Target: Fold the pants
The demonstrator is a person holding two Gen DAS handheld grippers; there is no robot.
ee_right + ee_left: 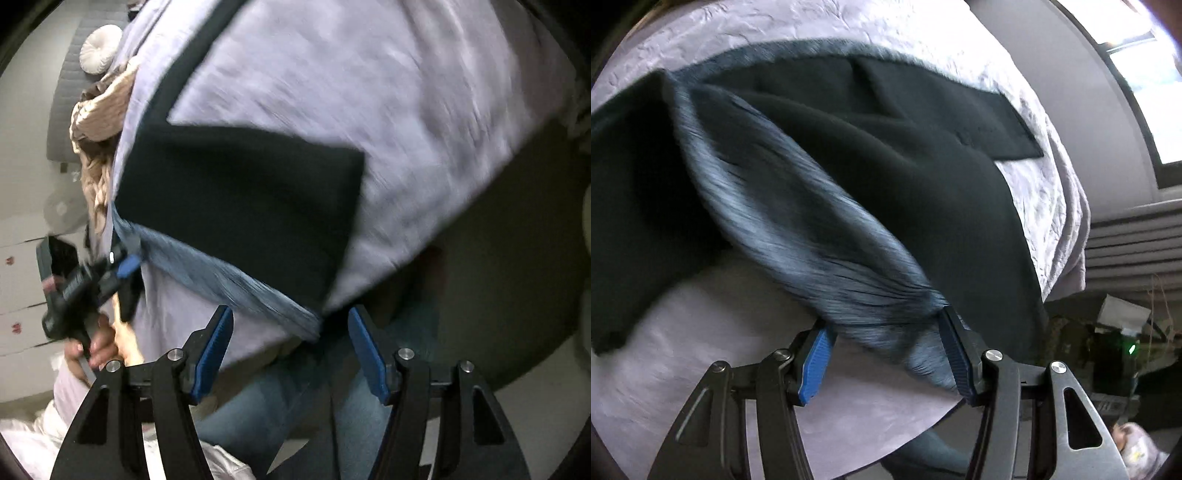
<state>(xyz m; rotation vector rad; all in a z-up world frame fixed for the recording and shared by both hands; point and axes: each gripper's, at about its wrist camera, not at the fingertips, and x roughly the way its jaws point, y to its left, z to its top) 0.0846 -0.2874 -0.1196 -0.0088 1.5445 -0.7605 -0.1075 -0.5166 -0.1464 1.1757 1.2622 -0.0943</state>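
Dark pants (871,155) with a shiny blue-grey lining (798,236) lie across a lilac bedspread (731,354). In the left wrist view my left gripper (886,336) has its blue-padded jaws spread wide, with a gathered fold of the lining lying between them. In the right wrist view the pants (243,206) lie ahead as a dark panel with the lining edge (236,280) running toward my right gripper (291,325), whose jaws stand wide apart just short of the fabric corner. The left gripper (125,262) also shows there at the far left by the lining edge.
The bed's edge drops off at the right (1067,236), with a window (1145,92) and clutter on the floor (1115,332) beyond. A beige blanket (99,122) and a round white cushion (99,48) lie at the bed's far left. The person's jeans (280,406) are below.
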